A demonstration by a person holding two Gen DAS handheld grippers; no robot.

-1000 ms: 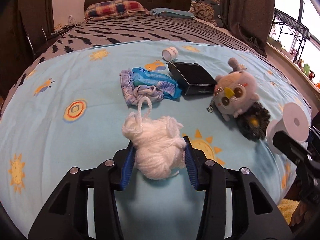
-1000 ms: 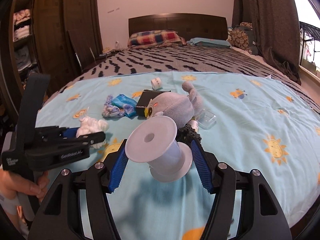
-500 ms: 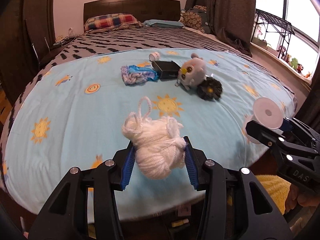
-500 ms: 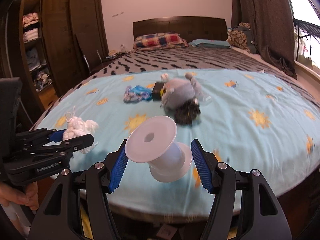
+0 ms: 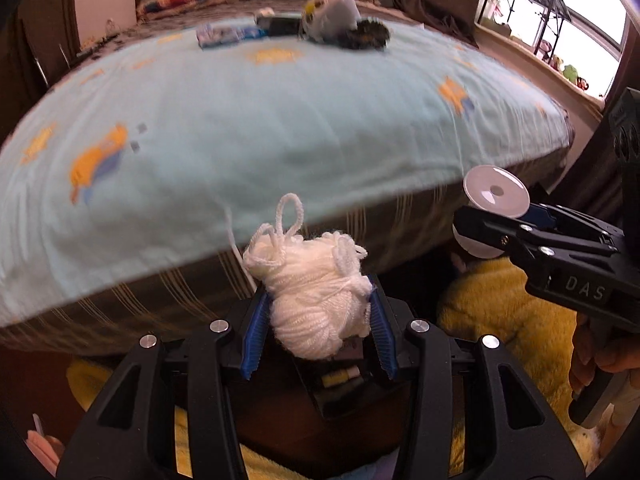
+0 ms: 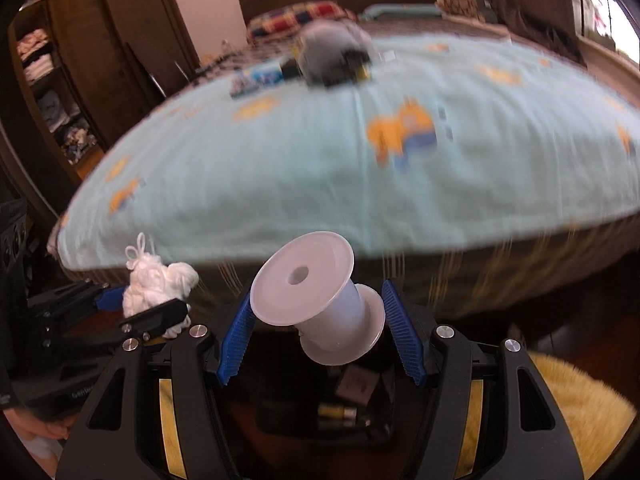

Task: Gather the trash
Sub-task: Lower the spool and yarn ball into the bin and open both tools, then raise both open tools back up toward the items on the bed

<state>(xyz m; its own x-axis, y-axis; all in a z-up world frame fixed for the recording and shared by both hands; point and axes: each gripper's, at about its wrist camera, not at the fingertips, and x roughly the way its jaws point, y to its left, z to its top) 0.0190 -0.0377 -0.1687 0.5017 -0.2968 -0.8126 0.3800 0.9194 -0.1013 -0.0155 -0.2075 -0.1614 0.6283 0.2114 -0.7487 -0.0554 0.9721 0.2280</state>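
Observation:
My left gripper (image 5: 316, 320) is shut on a ball of white yarn (image 5: 316, 292) and holds it in the air below the foot edge of the bed. My right gripper (image 6: 320, 324) is shut on an empty white plastic spool (image 6: 320, 296), tilted, at about the same height. Each gripper shows in the other view: the spool (image 5: 494, 196) at the right, the yarn (image 6: 160, 284) at the left. Below both sits a dark bin (image 6: 344, 404) with a few small items inside; it also shows in the left wrist view (image 5: 340, 380).
The bed with a light blue sheet (image 5: 260, 112) fills the upper view. On it lie a grey plush toy (image 5: 332, 12), a black box (image 5: 280, 26) and a blue packet (image 5: 224, 34). A yellow fluffy rug (image 5: 500, 312) lies around the bin. A wardrobe (image 6: 80, 60) stands at the left.
Both grippers have pulled back off the bed and dropped below its foot edge, each still holding its item. The bin and rug have come into view beneath them.

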